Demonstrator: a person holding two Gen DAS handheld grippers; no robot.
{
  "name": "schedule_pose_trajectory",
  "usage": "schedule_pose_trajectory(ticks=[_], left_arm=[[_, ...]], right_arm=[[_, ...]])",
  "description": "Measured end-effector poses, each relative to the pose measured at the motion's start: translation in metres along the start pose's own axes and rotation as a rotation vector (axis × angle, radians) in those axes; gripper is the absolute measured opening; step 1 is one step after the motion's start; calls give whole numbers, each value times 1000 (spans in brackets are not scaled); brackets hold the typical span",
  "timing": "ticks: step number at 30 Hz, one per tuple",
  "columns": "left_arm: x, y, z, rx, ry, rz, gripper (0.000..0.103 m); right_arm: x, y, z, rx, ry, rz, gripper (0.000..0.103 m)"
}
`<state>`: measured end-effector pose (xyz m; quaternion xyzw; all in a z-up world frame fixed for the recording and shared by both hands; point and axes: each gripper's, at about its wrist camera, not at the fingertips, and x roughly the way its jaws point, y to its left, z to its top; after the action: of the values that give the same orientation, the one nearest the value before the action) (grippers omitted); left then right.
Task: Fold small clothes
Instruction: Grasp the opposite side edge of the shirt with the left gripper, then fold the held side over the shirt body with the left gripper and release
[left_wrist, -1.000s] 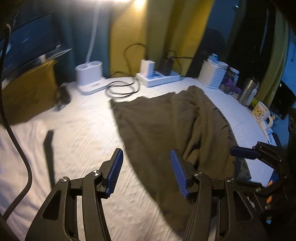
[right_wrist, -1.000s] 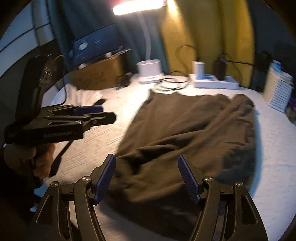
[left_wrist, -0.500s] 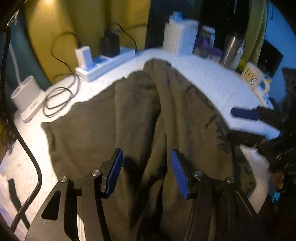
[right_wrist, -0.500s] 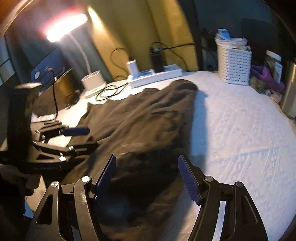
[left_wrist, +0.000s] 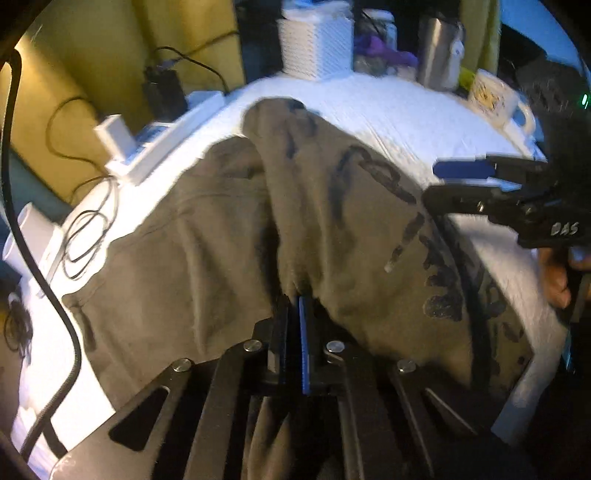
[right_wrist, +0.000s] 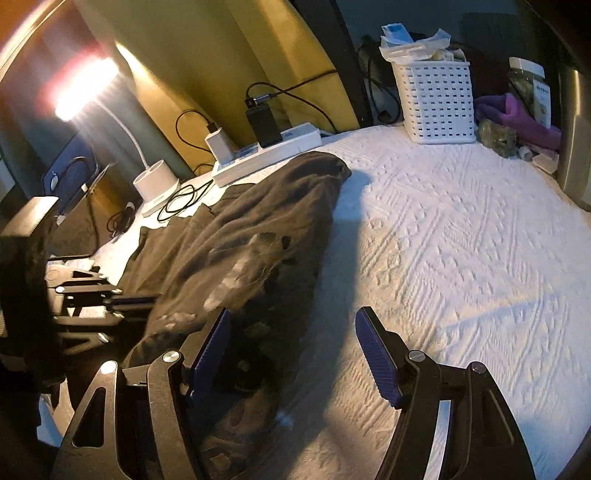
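Left gripper (left_wrist: 293, 299) pinched tight on a raised ridge of the olive-brown T-shirt (left_wrist: 221, 236), blue pads pressed together with cloth between them. Right gripper (right_wrist: 295, 347) spread wide, gripping nothing, hovering low over the near edge of the same shirt, left finger (right_wrist: 210, 343) over dark cloth, right finger (right_wrist: 376, 358) above bare white bedspread (right_wrist: 461, 240). T-shirt lying on the bedspread, one side doubled over the other in a long fold, dark print showing on the upper layer (lettering too blurred to read). Far end of the shirt close to a white power strip (right_wrist: 269, 155) carrying a white charger (right_wrist: 219, 146) and a black adapter (right_wrist: 264, 125). White desk lamp base (right_wrist: 157, 182) at far left, coiled cable (right_wrist: 181, 201) beside it. White perforated basket (right_wrist: 437, 99) at the far edge, purple cloth (right_wrist: 517, 118) to its right. Printed mug (left_wrist: 495, 98) and steel flask (left_wrist: 439, 55) near the bedspread's right edge in the left wrist view.
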<state>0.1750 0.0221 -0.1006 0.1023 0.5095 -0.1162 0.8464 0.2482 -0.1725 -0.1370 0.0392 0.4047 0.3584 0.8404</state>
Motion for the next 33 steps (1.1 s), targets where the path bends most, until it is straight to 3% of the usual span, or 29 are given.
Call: schedule_pose_trajectory(ticks=[3,6,12,16,19,20,22,24,25,28,29,31,33], left_arm=[[-22,12,-2,-87,-50,23,1],[-39,29,-10,-169,-97,96,1],[-54,79,-48,-399,-133,211,1],[-52,108,-74,-539,-116,215,2],[-54,116,-79,-575,-111,222,2],[-59,116,-77,-568,-127,210,3],[-69,112,-73,-538,-173,188,14],[-77,104,-66,-488,-220,175,63],[-79,99,-62,-463,-245,164,68],[-71,82,-46,-348,-231,131,68],[-61,71,-39,-266,-208,129,68],[-42,56,-30,-137,-154,159,68],[-29,48,-27,-69,-116,176,68]], right_arm=[[1,-3,2,3,3,8,72],[1,-3,3,-2,1,13,72],[5,9,3,-32,12,12,72],[9,24,2,-53,20,9,72],[10,34,1,-73,17,-6,72],[10,36,2,-78,15,-11,72],[8,39,2,-83,12,-19,72],[7,40,3,-86,9,-28,72],[7,40,3,-87,8,-34,72],[4,42,5,-88,2,-45,72],[3,42,6,-89,0,-48,72],[2,42,5,-88,0,-52,72],[2,40,4,-80,2,-60,72]])
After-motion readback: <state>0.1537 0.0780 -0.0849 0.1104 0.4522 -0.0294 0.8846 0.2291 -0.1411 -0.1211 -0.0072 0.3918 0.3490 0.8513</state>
